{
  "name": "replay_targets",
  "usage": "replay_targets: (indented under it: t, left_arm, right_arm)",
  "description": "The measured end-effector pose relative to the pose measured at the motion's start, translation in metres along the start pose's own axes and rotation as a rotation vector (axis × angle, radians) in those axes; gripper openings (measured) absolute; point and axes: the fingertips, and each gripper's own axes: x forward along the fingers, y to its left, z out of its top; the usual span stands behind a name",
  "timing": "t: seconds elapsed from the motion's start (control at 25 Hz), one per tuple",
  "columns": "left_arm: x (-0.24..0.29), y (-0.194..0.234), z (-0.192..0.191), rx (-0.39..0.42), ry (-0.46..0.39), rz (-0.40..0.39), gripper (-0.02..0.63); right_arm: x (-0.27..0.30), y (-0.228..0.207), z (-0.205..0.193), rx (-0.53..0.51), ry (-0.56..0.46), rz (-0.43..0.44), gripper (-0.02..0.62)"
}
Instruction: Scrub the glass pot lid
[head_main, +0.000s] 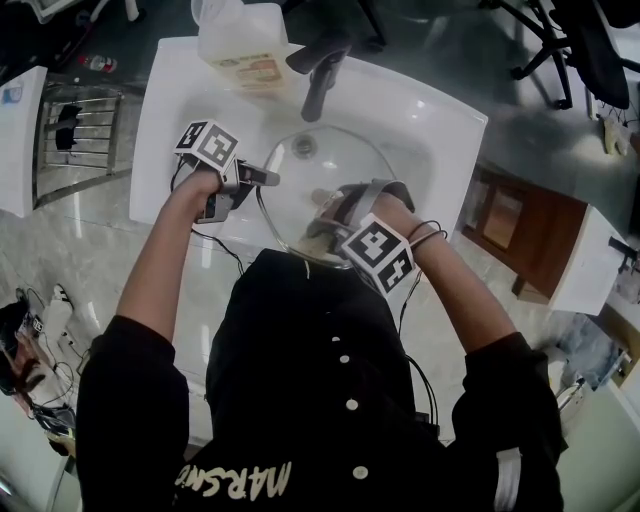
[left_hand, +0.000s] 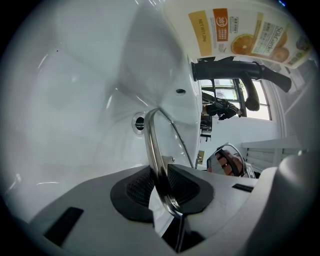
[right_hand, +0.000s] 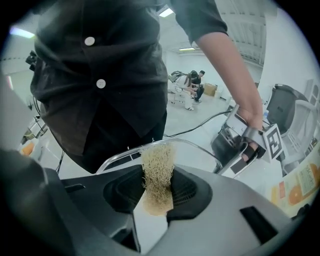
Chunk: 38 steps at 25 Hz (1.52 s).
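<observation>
A white sink (head_main: 425, 115) fills the middle of the head view, and the glass lid (head_main: 325, 165) is held above its basin, clear of the bottom, with the lid's near edge reaching out to the sink's front rim by the person's black shirt (head_main: 300, 380). The left gripper (left_hand: 162, 187) comes in from the sink's left side, and its jaws are clamped on the lid's metal rim: in the left gripper view the steel band runs straight down between the two black pads, both pressing on it. The right gripper (right_hand: 157, 187) reaches over the sink's front rim on the right, and its jaws are closed on a tan, fibrous scrub pad (right_hand: 158, 172), which stands up between them. The pad's top end meets the lid's rim, which arches across the right gripper view just beyond the jaws. Seen through the glass, the drain (head_main: 305, 147) lies at the bottom of the basin, towards the sink's back. A black faucet (head_main: 320, 75) rises from the back of the sink with its spout leaning out over the basin and the far edge of the lid. Just left of the faucet, on the sink's back ledge, stands a pale bottle (head_main: 245, 40) with an orange fruit label. A wire rack (head_main: 85, 125) sits on the floor off the sink's left side, and a brown wooden cabinet (head_main: 510, 225) stands off its right side.
</observation>
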Motion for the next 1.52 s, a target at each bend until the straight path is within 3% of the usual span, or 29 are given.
replay_targets:
  t: [0.64,0.96,1.08,1.28,1.4,1.52]
  left_arm:
    - [0.001,0.0,-0.002,-0.004,0.021,0.018,0.098]
    - [0.001,0.001,-0.002,0.019,0.033,0.04,0.106]
    - [0.002,0.004,-0.003,0.066,0.041,0.081,0.115]
    - [0.004,0.011,-0.012,0.164,0.042,0.18,0.141]
    - [-0.005,0.014,-0.004,0.196,-0.029,0.199,0.153]
    - [-0.029,0.006,0.01,0.27,-0.169,0.233,0.124]
  right_arm:
    - [-0.019,0.056,-0.016,-0.021,0.029,0.157,0.141]
    - [-0.02,0.055,-0.018,-0.006,0.036,0.134,0.141]
    - [-0.022,0.045,-0.02,0.042,0.038,0.043,0.143]
    - [-0.039,0.022,-0.027,0.21,0.019,-0.219,0.144]
    - [-0.062,-0.003,-0.036,0.363,-0.012,-0.419,0.144]
    - [-0.094,-0.024,-0.039,0.523,-0.077,-0.621,0.146]
